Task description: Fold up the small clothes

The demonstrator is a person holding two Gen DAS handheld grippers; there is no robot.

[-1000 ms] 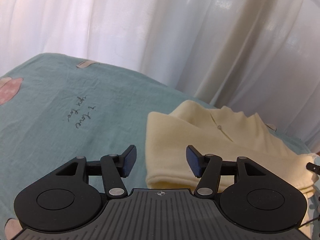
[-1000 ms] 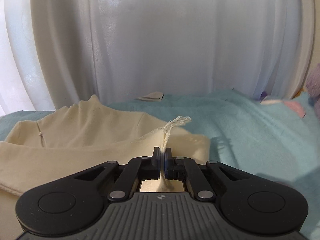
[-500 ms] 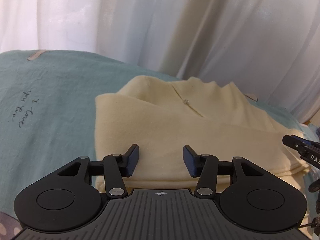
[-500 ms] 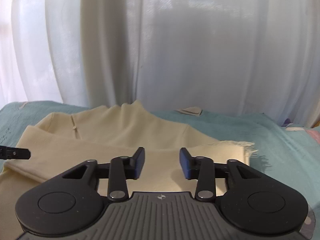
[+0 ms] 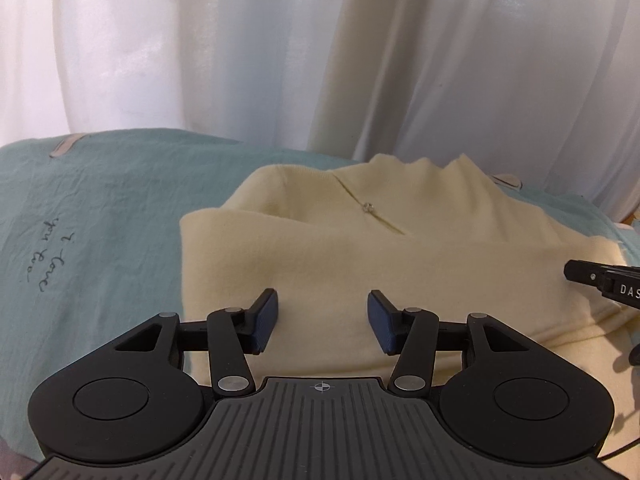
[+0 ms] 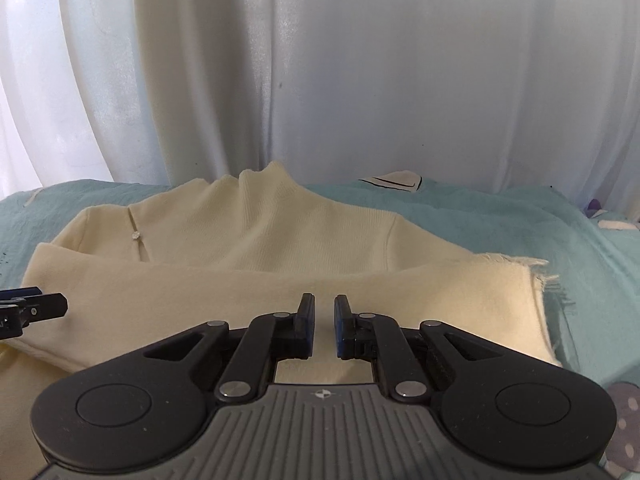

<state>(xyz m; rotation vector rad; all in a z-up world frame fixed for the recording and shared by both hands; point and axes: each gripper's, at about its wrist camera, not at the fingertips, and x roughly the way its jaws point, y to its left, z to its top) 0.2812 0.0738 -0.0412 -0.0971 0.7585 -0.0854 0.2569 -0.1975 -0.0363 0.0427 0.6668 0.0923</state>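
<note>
A cream knit sweater (image 5: 400,264) lies on the teal bedsheet (image 5: 100,220), its lower part folded up over the chest, with a small button at the neck slit. My left gripper (image 5: 323,314) hovers over the near left part of the fold. Its jaws are opening and nothing is between them. In the right wrist view the sweater (image 6: 280,248) shows its frayed hem (image 6: 540,276) at the right. My right gripper (image 6: 324,320) sits low over the folded layer. Its jaws are closing to a narrow gap, with only bare cloth seen below. Each view shows the other gripper's tip at its edge.
White curtains (image 6: 360,80) hang right behind the bed. The bedsheet (image 6: 500,220) carries handwriting print (image 5: 48,260) on the left and small patches (image 6: 396,182) near the far edge. A dotted grey patch (image 6: 628,420) lies at the near right.
My right gripper let go of the frayed hem, opened wide, then narrowed again. My left gripper moved from the sweater's left edge to above the fold.
</note>
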